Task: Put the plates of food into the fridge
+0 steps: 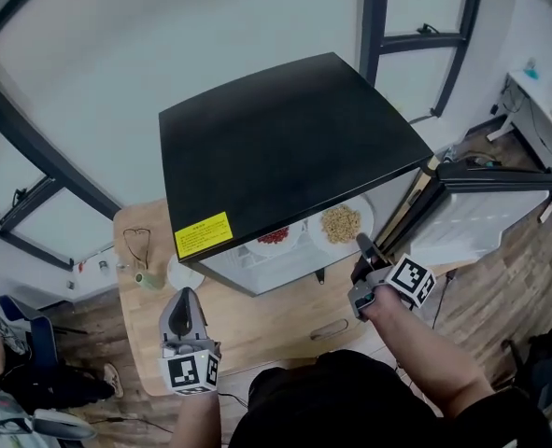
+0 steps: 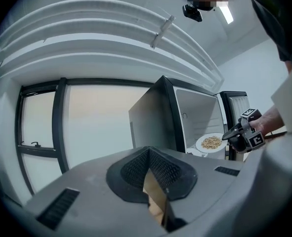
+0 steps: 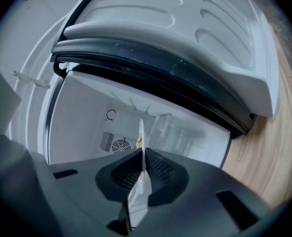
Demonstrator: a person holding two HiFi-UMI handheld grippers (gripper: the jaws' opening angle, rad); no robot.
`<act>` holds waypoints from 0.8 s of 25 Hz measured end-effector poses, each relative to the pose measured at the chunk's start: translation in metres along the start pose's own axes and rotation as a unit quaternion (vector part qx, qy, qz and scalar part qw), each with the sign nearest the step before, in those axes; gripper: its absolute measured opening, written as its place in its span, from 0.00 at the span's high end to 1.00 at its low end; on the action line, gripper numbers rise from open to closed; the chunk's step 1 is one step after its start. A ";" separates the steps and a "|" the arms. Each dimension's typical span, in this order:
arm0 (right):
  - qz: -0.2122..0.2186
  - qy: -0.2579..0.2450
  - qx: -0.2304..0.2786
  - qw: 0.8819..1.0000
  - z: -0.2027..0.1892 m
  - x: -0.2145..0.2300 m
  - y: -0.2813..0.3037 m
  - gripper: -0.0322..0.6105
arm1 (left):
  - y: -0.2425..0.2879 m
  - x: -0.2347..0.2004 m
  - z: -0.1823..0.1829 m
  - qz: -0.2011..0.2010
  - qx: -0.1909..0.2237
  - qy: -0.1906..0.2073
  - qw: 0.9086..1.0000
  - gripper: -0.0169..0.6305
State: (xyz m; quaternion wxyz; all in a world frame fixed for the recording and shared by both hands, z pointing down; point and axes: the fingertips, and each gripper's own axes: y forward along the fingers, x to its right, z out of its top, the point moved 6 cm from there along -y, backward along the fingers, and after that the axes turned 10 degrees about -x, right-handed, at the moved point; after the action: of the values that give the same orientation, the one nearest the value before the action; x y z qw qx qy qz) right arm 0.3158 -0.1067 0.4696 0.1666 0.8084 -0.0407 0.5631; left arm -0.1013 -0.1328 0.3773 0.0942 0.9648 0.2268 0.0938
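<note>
We hold our left gripper level, jaws together, while our right gripper pinches a plate by its rim.

We've got the fridge on the table, door open to its right. In its mouth, left plate beside right plate; a dish on the table, further left.

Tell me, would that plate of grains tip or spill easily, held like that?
Probably stiff: the plate lies flat though the right gripper pinches only its rim. That one-sided hold likely makes it apt to tilt. The loose grains could slide off the shallow plate.
</note>
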 end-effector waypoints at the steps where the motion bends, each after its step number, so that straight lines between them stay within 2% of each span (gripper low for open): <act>1: -0.001 0.000 0.000 1.000 0.003 0.000 0.005 0.90 | -0.002 -0.001 -0.002 0.007 -0.003 -0.002 1.000 0.97; 7: -0.027 -0.023 -0.011 0.999 0.021 -0.007 0.034 0.90 | -0.011 -0.005 -0.010 0.040 -0.015 -0.011 0.999 0.97; 12: -0.061 -0.084 -0.021 0.994 0.032 -0.017 0.057 0.90 | -0.019 -0.011 -0.013 0.064 -0.022 -0.012 0.998 0.97; 15: -0.107 -0.130 -0.032 0.985 0.037 -0.018 0.064 0.88 | -0.021 -0.014 -0.013 0.072 -0.021 -0.013 0.997 0.97; 20: -0.180 -0.208 -0.031 0.961 0.041 -0.016 0.064 0.83 | -0.024 -0.016 -0.015 0.080 -0.027 -0.011 0.996 0.97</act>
State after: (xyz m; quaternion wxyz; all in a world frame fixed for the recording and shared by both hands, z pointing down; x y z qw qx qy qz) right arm 0.3308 -0.1816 0.4567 0.2786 0.8960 0.0544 0.3415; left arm -0.1291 -0.1172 0.3837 0.1147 0.9780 0.1449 0.0965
